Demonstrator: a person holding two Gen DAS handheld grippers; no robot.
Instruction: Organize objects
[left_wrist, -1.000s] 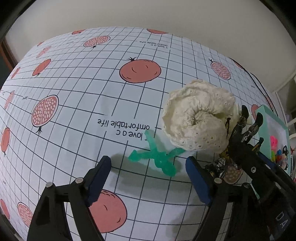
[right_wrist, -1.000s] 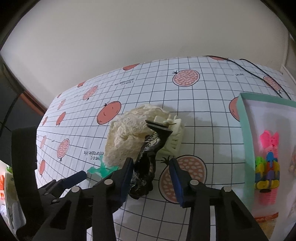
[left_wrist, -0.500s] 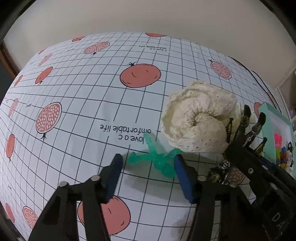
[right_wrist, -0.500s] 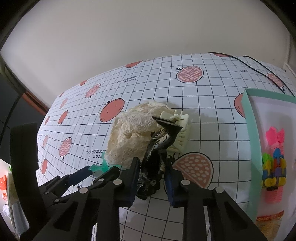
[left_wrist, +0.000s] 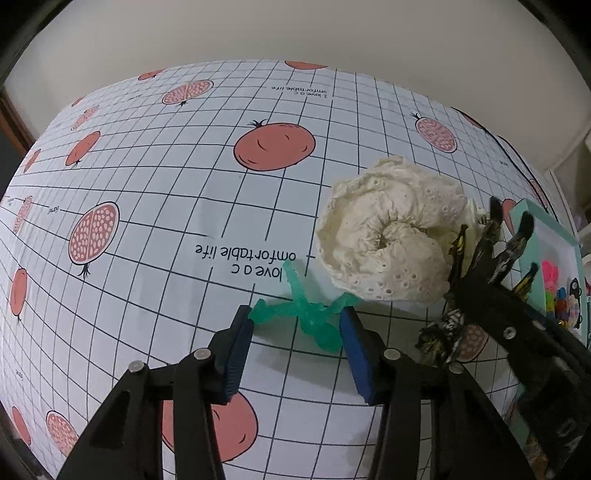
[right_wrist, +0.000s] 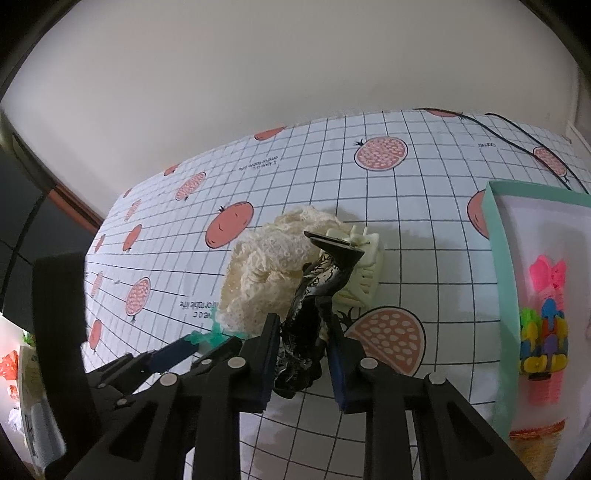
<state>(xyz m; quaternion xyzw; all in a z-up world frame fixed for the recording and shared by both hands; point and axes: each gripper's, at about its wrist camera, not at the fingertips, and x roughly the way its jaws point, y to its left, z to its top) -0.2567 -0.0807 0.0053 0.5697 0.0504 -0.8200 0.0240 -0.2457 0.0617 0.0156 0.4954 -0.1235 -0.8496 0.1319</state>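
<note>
A translucent green hair clip (left_wrist: 303, 317) lies on the pomegranate-print tablecloth (left_wrist: 184, 166). My left gripper (left_wrist: 295, 321) is closed onto it, its blue pads touching the clip's two ends. Beside it sits a cream lace scrunchie (left_wrist: 384, 236). In the right wrist view my right gripper (right_wrist: 303, 332) is shut on a black marbled claw clip (right_wrist: 314, 295), which stands up in front of the scrunchie (right_wrist: 266, 273) and a cream claw clip (right_wrist: 362, 266). The green clip (right_wrist: 207, 336) peeks out at the left.
A teal-rimmed box (right_wrist: 495, 258) stands at the right, holding several bright coloured clips (right_wrist: 543, 332). A black cable (right_wrist: 517, 136) runs across the far right corner. The table's left edge (right_wrist: 110, 214) drops to a dark area.
Both grippers have closed: the left from wide open down onto the green clip, the right onto the black claw clip. Both have also moved slightly forward.
</note>
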